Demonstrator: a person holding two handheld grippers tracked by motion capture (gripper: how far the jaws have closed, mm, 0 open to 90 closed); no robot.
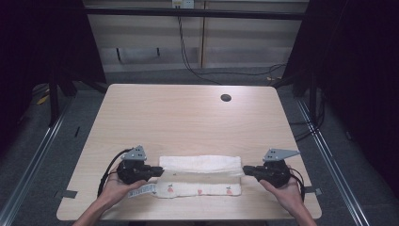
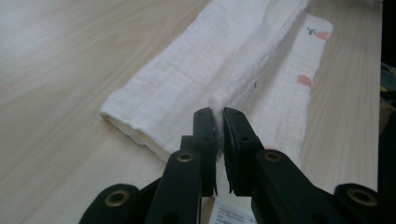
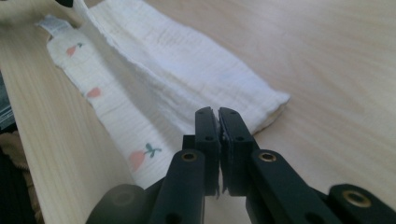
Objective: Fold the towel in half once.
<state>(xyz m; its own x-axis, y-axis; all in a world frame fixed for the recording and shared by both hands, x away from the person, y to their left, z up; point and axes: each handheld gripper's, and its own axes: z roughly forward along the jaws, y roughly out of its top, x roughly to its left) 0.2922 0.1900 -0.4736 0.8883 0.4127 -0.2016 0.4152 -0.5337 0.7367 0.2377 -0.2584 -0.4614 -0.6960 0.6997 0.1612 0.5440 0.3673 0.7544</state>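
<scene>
Fingers of the left gripper point(image 1: 159, 172) and right gripper point(image 1: 245, 169) are pinched nearly shut on opposite ends of a folded white cloth point(image 1: 200, 176), low centre on the wooden table point(image 1: 188, 117). A small round hole point(image 1: 226, 98) sits upper right, nothing blocking.

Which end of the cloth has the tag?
The end by the left tool: the white tag sticks out of the cloth there; the right tool's end has none.

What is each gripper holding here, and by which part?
Both hold the folded white cloth: the left gripper pinches an edge at one short end, the right gripper pinches the edge at the opposite end.
</scene>
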